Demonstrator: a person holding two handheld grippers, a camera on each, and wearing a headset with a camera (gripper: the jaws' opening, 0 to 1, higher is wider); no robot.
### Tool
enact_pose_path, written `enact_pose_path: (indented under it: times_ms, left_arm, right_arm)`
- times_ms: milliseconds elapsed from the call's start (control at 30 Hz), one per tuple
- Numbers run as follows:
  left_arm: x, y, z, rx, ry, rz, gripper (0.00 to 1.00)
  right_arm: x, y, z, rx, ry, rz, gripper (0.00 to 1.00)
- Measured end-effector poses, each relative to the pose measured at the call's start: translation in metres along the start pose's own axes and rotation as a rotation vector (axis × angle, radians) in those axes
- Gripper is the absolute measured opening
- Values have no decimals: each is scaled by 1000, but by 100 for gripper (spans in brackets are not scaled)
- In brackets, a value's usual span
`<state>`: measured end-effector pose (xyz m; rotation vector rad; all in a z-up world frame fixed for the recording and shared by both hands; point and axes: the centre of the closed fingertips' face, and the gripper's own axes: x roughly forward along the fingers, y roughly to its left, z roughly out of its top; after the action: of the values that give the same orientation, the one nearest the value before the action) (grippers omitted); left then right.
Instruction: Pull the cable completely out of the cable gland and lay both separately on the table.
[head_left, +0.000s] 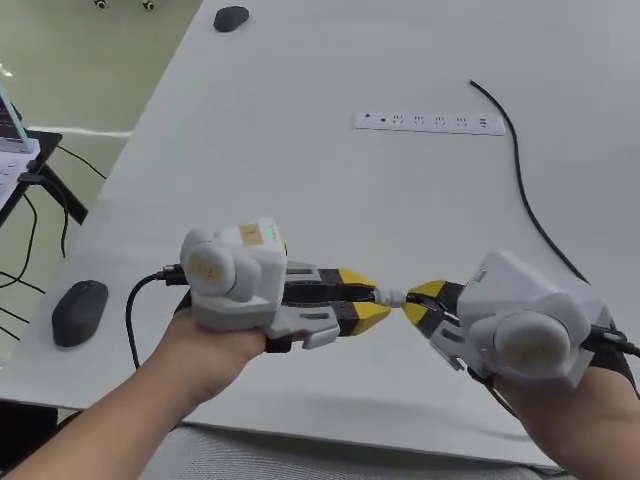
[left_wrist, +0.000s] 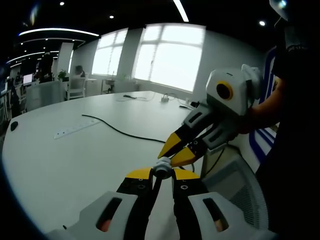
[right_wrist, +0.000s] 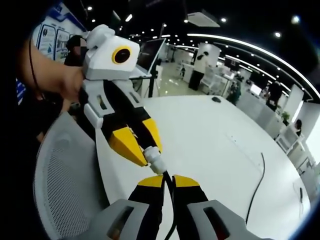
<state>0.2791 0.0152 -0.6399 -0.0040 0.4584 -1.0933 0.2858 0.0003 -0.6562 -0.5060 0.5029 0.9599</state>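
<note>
Gland (head_left: 392, 297) is clamped in the jaws of my left gripper (head_left: 376, 298) and cable (right_wrist: 169, 190) in the jaws of my right gripper (head_left: 410, 302), tips nearly touching above the table (head_left: 350, 180) edge, aligned so opposed pulls should draw cable free.

The desk (head_left: 300, 170) is a broad white top that runs off the upper edge of the head view. A white power strip (head_left: 430, 122) lies flat at the upper right. Just beside its right end, a black cord (head_left: 522, 190) curves down toward the right edge of the frame. A dark mouse (head_left: 231, 18) sits at the top centre, well apart from the strip. A second mouse (head_left: 78, 312) rests at the lower left, near the desk's left edge. In the left claw view, strip (left_wrist: 74, 130) and cord (left_wrist: 125, 134) lie at centre left.
</note>
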Motion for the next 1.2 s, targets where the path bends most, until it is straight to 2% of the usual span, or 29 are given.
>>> enact_pose_path:
  times_ms: [167,300,367,467,533,700,833,933,1133,1200]
  left_arm:
    - [-1,0,-1,-1,1,2,15]
    - [0,1,0,-3,-1,3,15]
    - [0,1,1,3,0,5,15]
    - [-1,2,3,0,-6,8,15]
    - [-2,2,4,-1,-9,8,15]
    - [-4,3,7,-2,-16,10,15]
    - [-2,1,5,5,-6,6,15]
    - [-1,0,6,5,-10,6,15]
    - [-1,0,7,7,-11,3,15]
    - [-2,1,9,6,-17,3,15]
  right_arm:
    - [1,-2,-4,29,3,-7,0]
    - [0,-6,-8,86,-2,-15,0]
    - [0,-9,-11,92,-1,-32,0]
    - [0,-15,-16,139,0,-48,0]
    - [0,-16,-20,197,-3,-47,0]
    - [-2,-26,-31,266,4,-74,0]
    - [0,-27,-38,315,2,-73,0]
    - [0,-30,-45,407,-6,-88,0]
    - [1,-39,-58,460,-3,-109,0]
    - [1,-43,-64,515,-1,-120,0]
